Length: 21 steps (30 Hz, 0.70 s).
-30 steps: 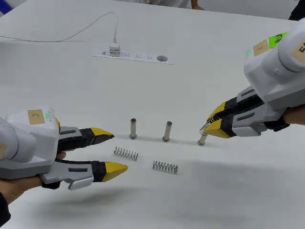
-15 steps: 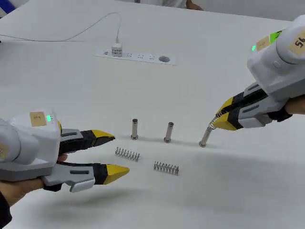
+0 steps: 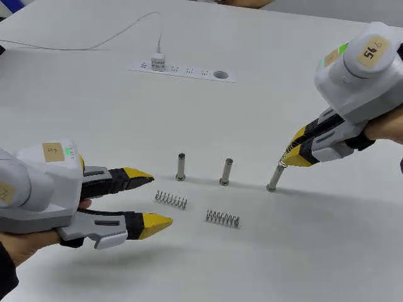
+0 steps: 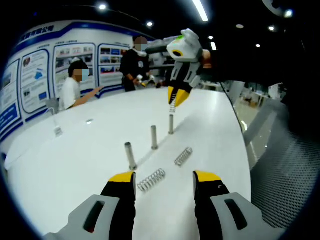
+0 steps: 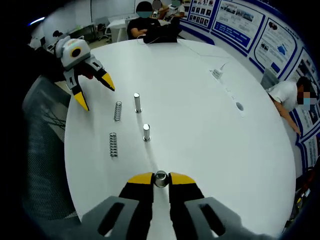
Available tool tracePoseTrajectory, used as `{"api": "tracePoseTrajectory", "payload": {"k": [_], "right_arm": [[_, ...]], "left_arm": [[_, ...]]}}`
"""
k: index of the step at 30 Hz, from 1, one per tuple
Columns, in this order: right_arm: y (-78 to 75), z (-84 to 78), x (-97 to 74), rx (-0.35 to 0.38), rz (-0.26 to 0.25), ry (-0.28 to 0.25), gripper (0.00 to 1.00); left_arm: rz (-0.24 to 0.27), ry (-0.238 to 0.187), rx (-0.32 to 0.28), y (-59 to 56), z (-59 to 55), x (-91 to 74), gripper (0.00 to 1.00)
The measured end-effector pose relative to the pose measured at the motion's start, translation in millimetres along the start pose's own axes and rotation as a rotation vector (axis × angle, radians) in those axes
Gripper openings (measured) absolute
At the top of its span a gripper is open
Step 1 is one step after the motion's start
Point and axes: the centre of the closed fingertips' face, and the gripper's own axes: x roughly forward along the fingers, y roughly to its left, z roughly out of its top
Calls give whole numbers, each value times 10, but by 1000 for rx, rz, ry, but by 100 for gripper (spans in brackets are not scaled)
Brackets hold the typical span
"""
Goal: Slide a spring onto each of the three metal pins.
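Three upright metal pins stand in a row on the white table: left pin (image 3: 181,167), middle pin (image 3: 225,172), right pin (image 3: 275,178). My right gripper (image 3: 295,155) is shut on a small spring (image 3: 285,158), whose lower end sits right at the top of the right pin. In the right gripper view the spring's round end (image 5: 160,178) shows between the closed jaws. Two loose springs (image 3: 170,199) (image 3: 222,218) lie in front of the pins. My left gripper (image 3: 158,200) hovers open just left of the nearer spring (image 4: 151,180).
A white power strip (image 3: 182,70) with a plugged-in cable lies at the far side of the table. People sit and stand at the table's far edge (image 4: 75,90). The table edge (image 4: 240,150) drops off to the right in the left gripper view.
My right gripper has lifted slightly with the spring, bringing it from beside the right pin to over its top. The left gripper has barely moved. The head camera has shifted a little.
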Motion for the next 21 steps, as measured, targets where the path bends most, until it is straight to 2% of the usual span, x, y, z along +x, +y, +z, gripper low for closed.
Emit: {"api": "tracePoseTrajectory", "payload": {"k": [13, 21], "right_arm": [[1, -48, 91, 6, 22, 25, 13], [18, -108, 213, 15, 43, 53, 13]], "left_arm": [[2, 2, -8, 14, -33, -4, 46], [-4, 5, -7, -6, -36, 8, 46]]}}
